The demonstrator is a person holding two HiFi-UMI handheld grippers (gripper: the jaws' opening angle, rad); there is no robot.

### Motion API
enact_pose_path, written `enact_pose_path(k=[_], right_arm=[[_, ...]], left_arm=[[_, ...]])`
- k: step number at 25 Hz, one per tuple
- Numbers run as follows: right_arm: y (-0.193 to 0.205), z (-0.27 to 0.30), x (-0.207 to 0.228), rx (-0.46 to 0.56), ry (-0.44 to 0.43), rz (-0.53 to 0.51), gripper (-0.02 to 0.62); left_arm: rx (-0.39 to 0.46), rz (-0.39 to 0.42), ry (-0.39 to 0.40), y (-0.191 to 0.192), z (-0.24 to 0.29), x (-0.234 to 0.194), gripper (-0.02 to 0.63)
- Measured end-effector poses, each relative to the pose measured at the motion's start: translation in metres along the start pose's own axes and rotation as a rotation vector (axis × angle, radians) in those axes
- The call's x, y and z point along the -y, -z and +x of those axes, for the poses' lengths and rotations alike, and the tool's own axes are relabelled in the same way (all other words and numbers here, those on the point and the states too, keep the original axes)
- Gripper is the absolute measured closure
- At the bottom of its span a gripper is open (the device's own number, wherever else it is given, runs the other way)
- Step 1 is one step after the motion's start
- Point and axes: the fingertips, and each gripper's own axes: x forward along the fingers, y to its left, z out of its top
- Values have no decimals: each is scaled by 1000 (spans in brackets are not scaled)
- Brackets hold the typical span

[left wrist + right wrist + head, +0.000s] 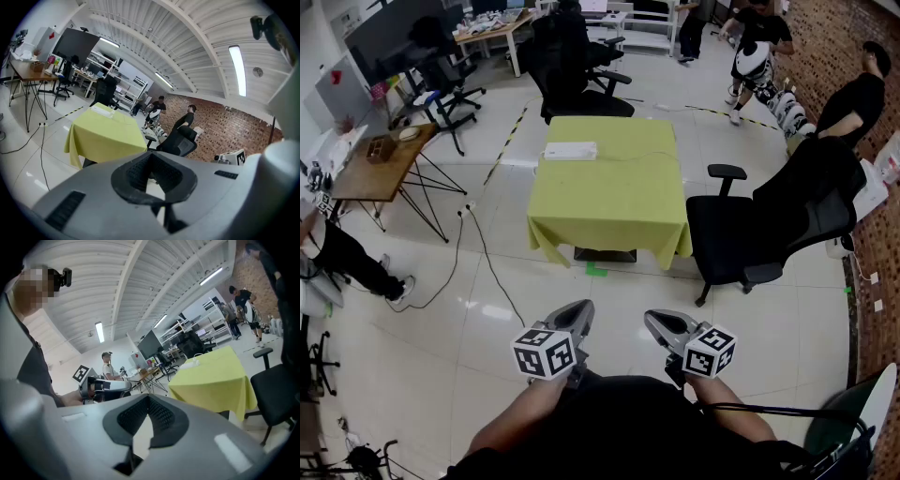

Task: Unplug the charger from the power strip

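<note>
Left tongs and right tongs are both pinched shut on nothing, well back from the yellow surface, where the white power strip lies far-left, the charger too small to pick out.

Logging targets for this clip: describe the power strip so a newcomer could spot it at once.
Find the square table draped in yellow-green in the middle of the tiled floor. Near its far left corner lies the power strip, a long, flat white block. It is the only white block on the cloth.
</note>
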Motion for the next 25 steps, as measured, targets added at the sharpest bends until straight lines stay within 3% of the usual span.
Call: enact_pose_path(k=[16,25], right_arm=[[1,29,-5,-32,24,-13,592],[0,79,-35,-67,28,-31,592]], left_arm=[[2,-13,18,-10,-7,-30,600],[8,1,32,-29,-36,-72,600]])
